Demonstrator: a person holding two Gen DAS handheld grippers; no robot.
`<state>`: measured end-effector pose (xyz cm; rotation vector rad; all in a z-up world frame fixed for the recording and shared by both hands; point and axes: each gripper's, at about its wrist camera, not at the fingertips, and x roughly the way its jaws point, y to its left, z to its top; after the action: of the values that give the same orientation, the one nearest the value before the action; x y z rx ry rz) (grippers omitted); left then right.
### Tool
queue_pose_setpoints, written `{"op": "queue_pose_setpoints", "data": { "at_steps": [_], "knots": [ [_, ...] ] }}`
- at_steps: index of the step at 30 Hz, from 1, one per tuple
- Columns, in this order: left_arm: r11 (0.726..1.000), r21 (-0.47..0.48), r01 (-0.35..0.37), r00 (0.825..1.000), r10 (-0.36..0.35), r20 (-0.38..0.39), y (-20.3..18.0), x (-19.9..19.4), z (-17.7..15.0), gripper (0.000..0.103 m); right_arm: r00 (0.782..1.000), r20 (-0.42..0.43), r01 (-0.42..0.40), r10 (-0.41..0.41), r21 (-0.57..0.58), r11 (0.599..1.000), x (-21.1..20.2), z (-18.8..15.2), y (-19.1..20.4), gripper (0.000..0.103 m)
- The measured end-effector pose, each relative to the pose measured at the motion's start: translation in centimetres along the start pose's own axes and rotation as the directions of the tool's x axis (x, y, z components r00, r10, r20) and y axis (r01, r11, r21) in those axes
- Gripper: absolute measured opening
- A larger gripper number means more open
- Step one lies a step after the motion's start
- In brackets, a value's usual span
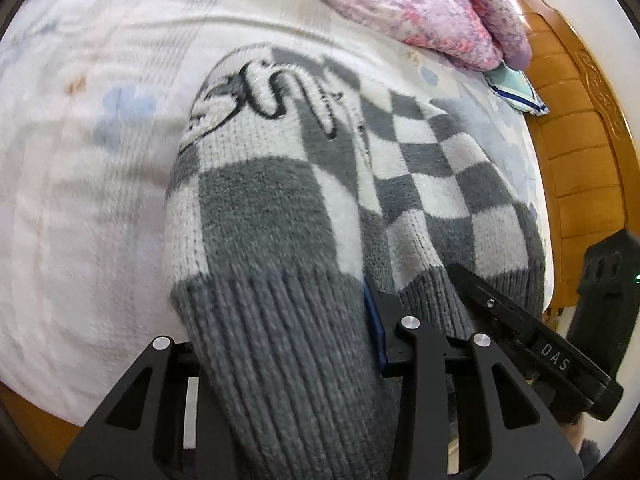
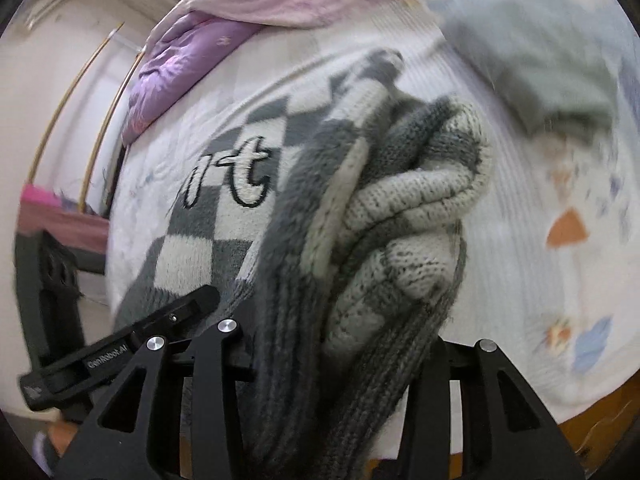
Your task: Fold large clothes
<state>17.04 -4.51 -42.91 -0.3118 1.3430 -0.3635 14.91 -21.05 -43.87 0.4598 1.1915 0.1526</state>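
Knitted checkered sweater: one; two tools, left tool and right tool, each clamping its ribbed hem.

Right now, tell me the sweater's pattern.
Grey-and-white checks with a grey ribbed hem on the sweater; clearest in the left wrist view.

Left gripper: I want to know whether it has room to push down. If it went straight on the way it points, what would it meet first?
The checkered sweater already bunched between the left gripper fingers; beyond it probably the white bedsheet, though depth is unclear.
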Motion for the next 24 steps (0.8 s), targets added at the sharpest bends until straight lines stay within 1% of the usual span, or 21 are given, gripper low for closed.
{"op": "queue_pose_setpoints", "data": {
  "at_steps": [2,4,6,8,13,17,21,24],
  "knots": [
    [0.999,0.041,-0.016,1.000,0.015,0.015,-1.2,-0.8,0.7,0.036,0.999,0.016,0.032,-0.031,-0.071,0.997,0.0,-0.3,0.9,0.037],
    [0.998,0.059,-0.019,1.000,0.017,0.026,-1.5,-1.6,0.8,0.036,0.998,0.034,0.061,-0.057,-0.131,0.990,-0.5,-0.3,1.4,0.037],
    [0.996,0.082,-0.029,0.999,0.026,0.034,-1.6,-2.6,0.7,0.036,0.997,0.046,0.075,-0.068,-0.164,0.984,-1.0,-0.3,1.7,0.037],
    [0.994,0.102,-0.038,0.999,0.033,0.043,-1.9,-3.6,0.7,0.036,0.995,0.064,0.093,-0.081,-0.203,0.975,-1.8,-0.4,2.8,0.036],
    [0.990,0.129,-0.053,0.997,0.045,0.063,-2.5,-6.7,0.8,0.035,0.993,0.085,0.098,-0.080,-0.234,0.967,-4.3,-0.5,4.3,0.036],
    [0.986,0.159,-0.057,0.995,0.043,0.088,-3.2,-9.7,0.9,0.035,0.990,0.118,0.107,-0.080,-0.243,0.964,-6.9,-0.5,6.5,0.036],
    [0.977,0.205,-0.056,0.993,0.033,0.113,-4.6,-12.7,1.3,0.035,0.985,0.157,0.111,-0.076,-0.229,0.967,-9.8,-0.2,7.6,0.036],
    [0.970,0.239,-0.049,0.992,0.018,0.128,-6.2,-14.4,1.7,0.035,0.977,0.194,0.125,-0.083,-0.215,0.969,-12.1,0.2,7.5,0.036]
  ]
}}
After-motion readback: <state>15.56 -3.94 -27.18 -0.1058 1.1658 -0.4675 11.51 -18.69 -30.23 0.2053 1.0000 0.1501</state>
